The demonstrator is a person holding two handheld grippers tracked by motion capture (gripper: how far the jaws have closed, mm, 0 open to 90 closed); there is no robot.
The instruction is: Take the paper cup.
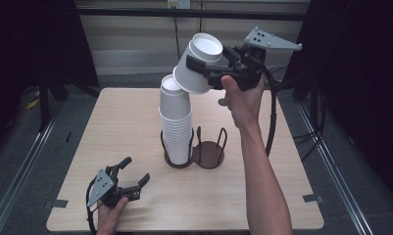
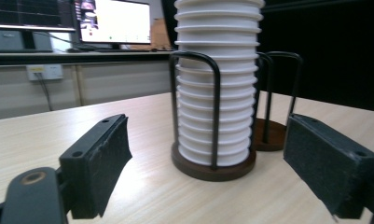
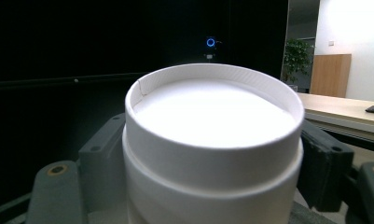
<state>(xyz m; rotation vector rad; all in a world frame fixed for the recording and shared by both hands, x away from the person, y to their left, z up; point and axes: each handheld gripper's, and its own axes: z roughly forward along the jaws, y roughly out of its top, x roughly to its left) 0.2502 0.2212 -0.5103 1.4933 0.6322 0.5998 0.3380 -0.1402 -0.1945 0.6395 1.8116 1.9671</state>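
Observation:
A tall stack of upside-down white paper cups (image 1: pixel 176 125) stands in the left ring of a dark wire cup holder (image 1: pixel 209 155) at mid table. My right gripper (image 1: pixel 201 66) is raised above it, shut on one more white cup (image 1: pixel 189 79). That cup is tilted, base up and to the right, and its rim is right at the stack's top; contact is unclear. In the right gripper view the cup's base (image 3: pixel 212 116) faces the camera between the fingers (image 3: pixel 322 161). My left gripper (image 1: pixel 135 175) rests open near the front left edge, aimed at the stack (image 2: pixel 217 93) and holding nothing.
The holder's right ring (image 2: pixel 274 133) has no cups in it. The wooden table (image 1: pixel 125 122) is bare around the holder. A black cable (image 1: pixel 271 127) trails from the right gripper along the person's forearm. Dark curtains and metal floor rails flank the table.

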